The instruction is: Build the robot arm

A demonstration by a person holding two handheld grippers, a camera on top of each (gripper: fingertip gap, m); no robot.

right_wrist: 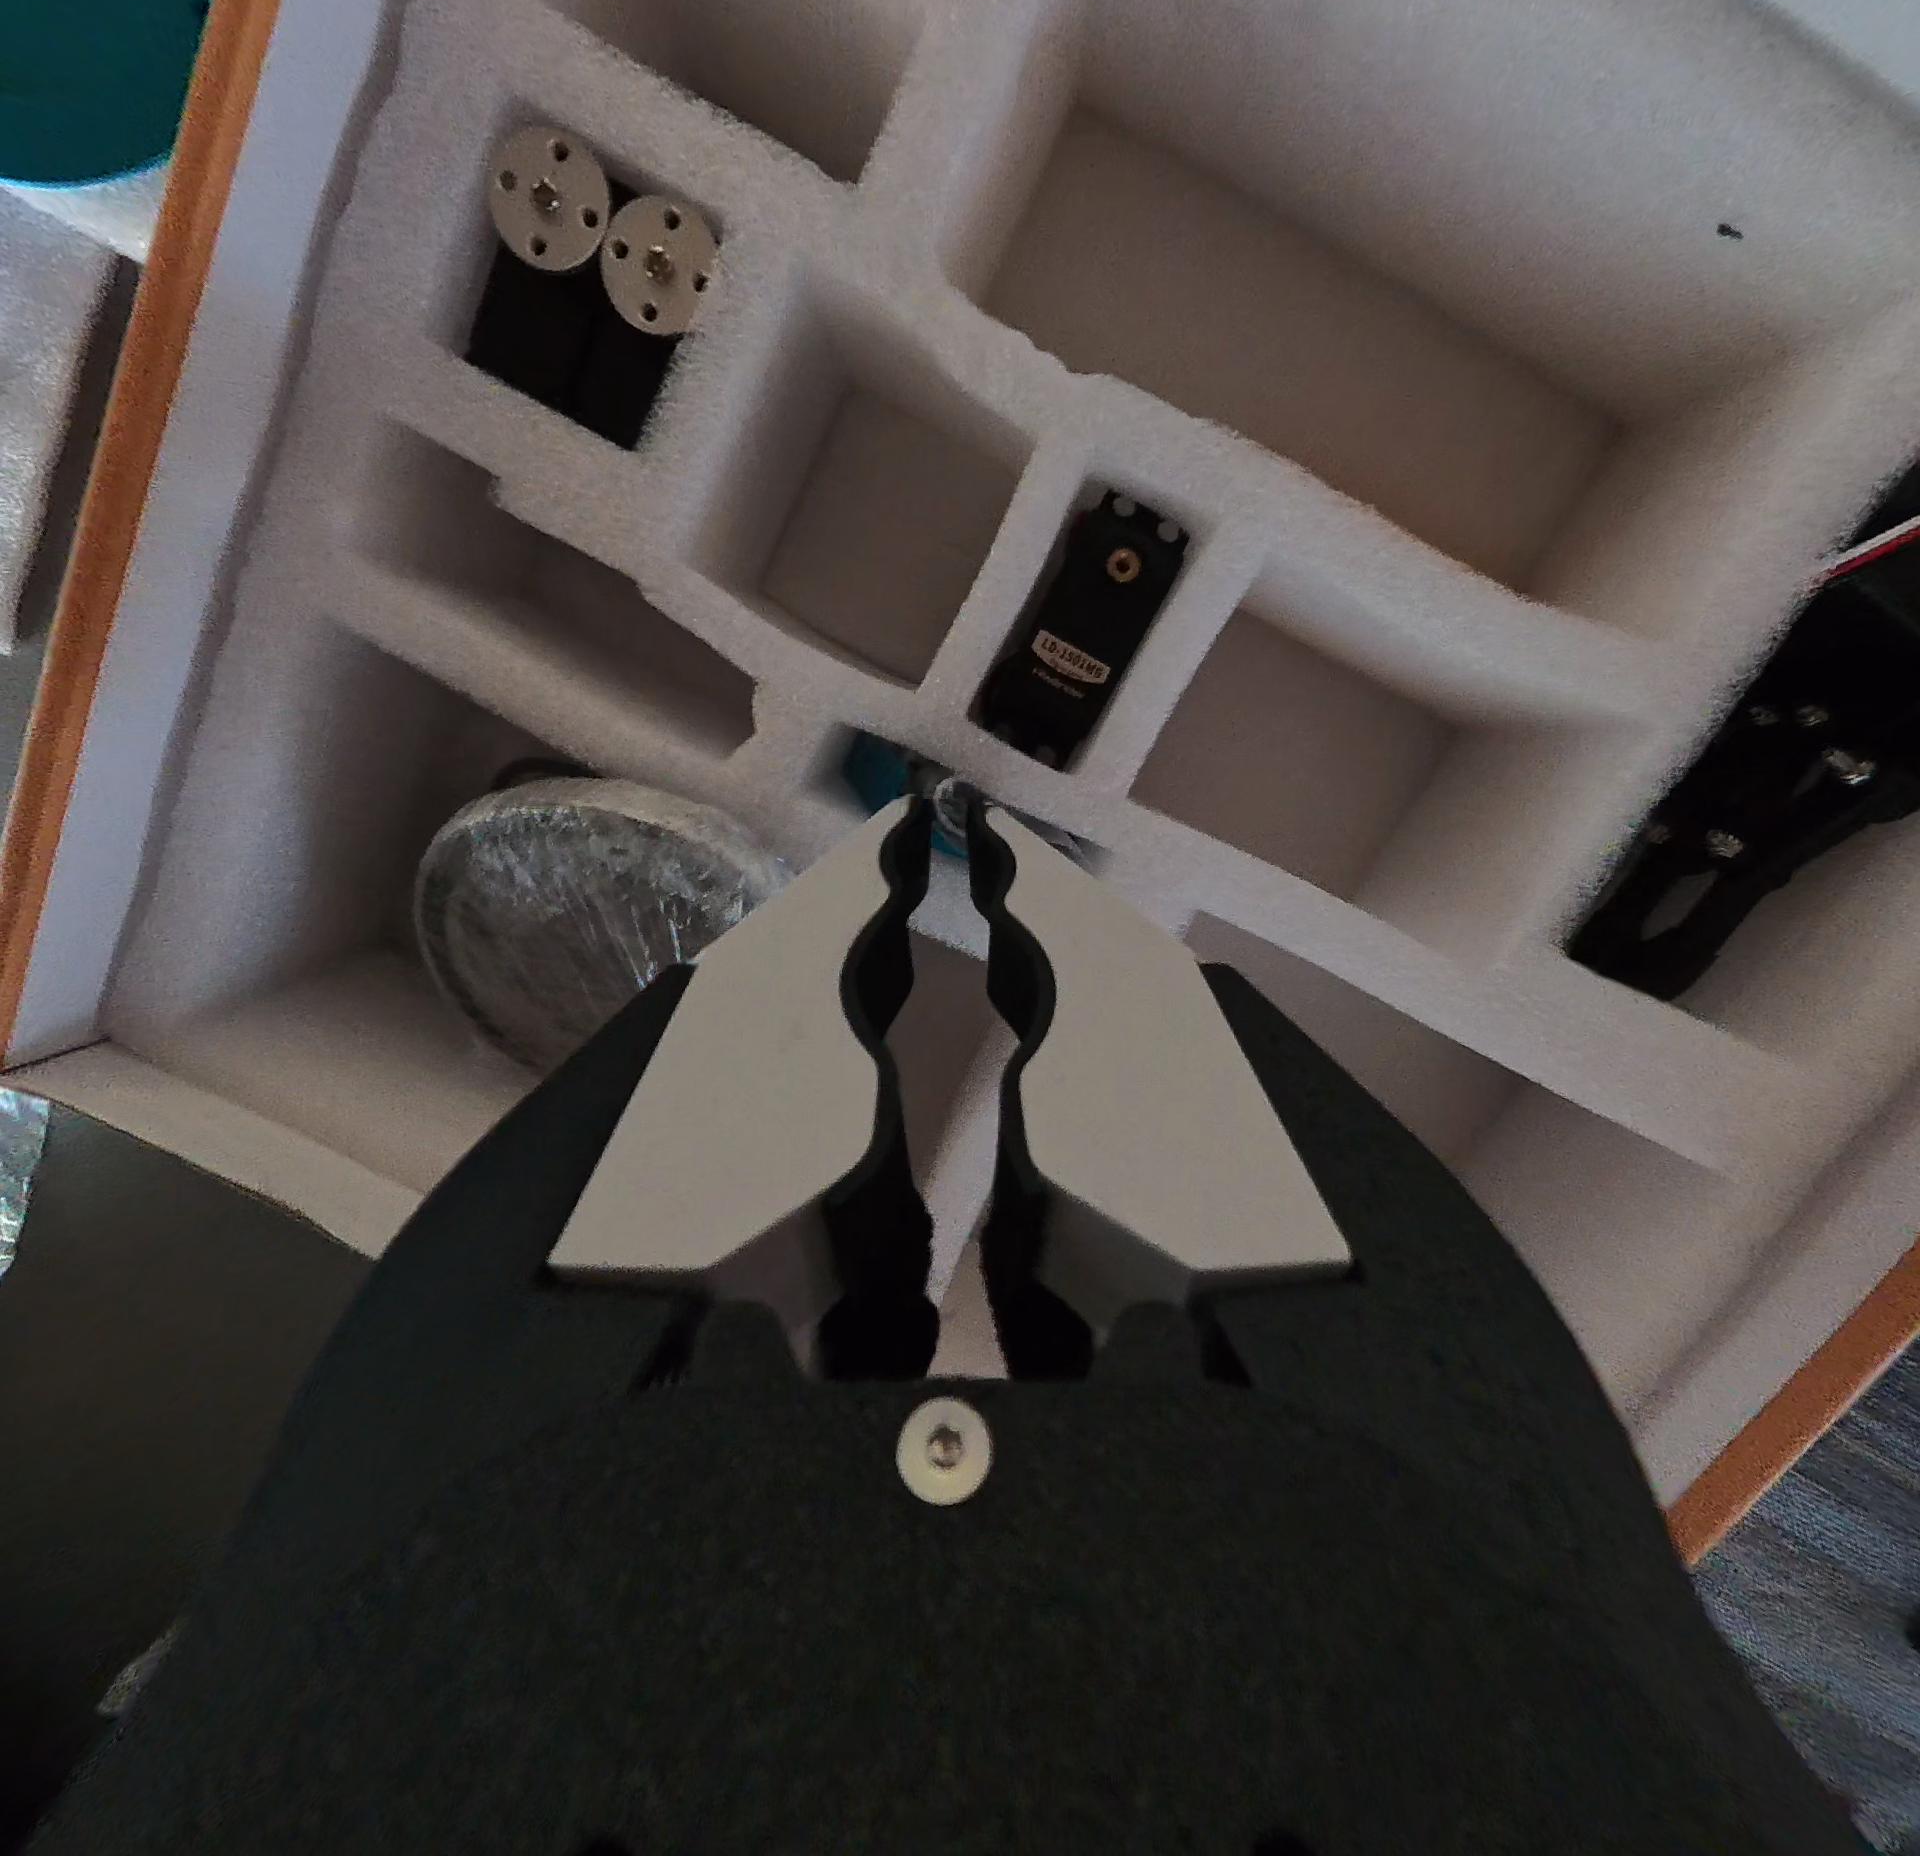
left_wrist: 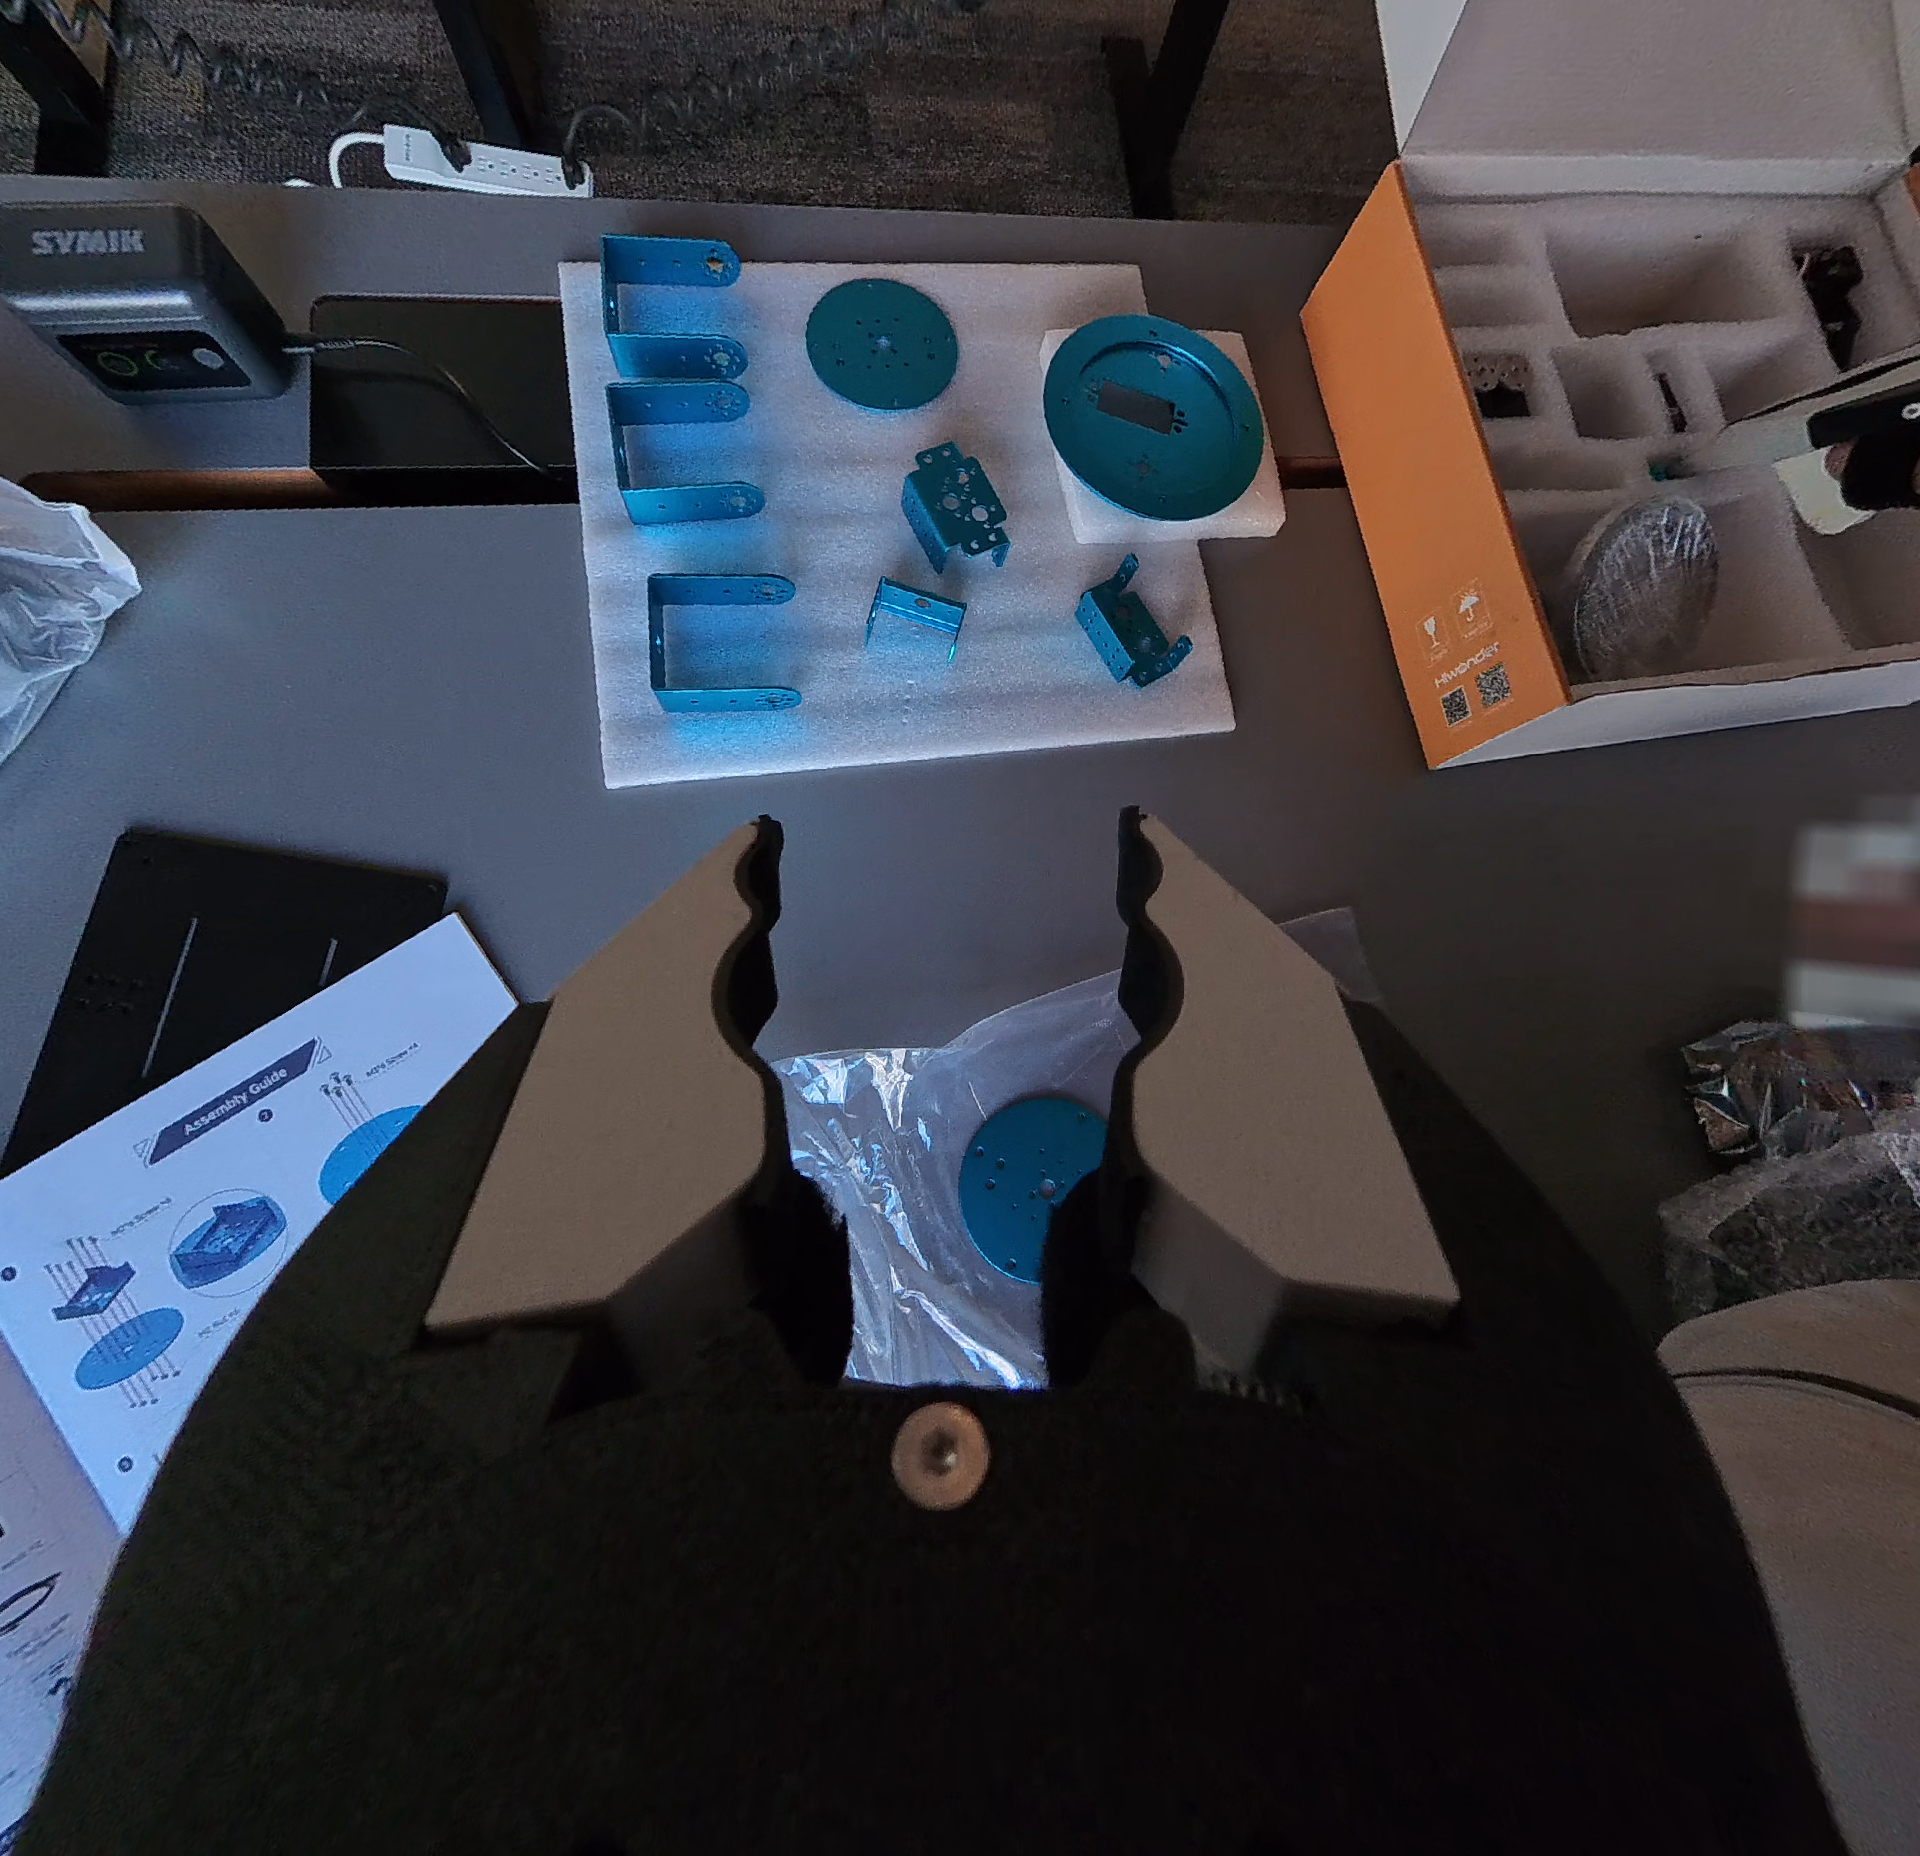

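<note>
My left gripper (left_wrist: 951, 821) is open and empty, held above the grey table. Below its fingers lies a clear plastic bag (left_wrist: 883, 1131) with a blue round plate (left_wrist: 1023, 1183) on it. Ahead, a white foam sheet (left_wrist: 1039, 710) carries several blue metal brackets (left_wrist: 675, 300), a blue disc (left_wrist: 880, 344) and a blue ring plate (left_wrist: 1153, 424). My right gripper (right_wrist: 940, 807) reaches into the foam insert (right_wrist: 935, 248) of an orange box (left_wrist: 1434, 518). Its tips are nearly together on a small teal and silver part (right_wrist: 951, 796), mostly hidden. A black servo (right_wrist: 1081, 632) sits just beyond.
The insert also holds two servos with metal horns (right_wrist: 592, 237), a wrapped round item (right_wrist: 561, 933) and a black assembly (right_wrist: 1745, 840). On the table lie an instruction sheet (left_wrist: 239, 1183), a black plate (left_wrist: 208, 954), a grey device (left_wrist: 125, 300) and dark wrapped packets (left_wrist: 1787, 1162). Some 50 centimetres of space lies between my two pairs of fingers.
</note>
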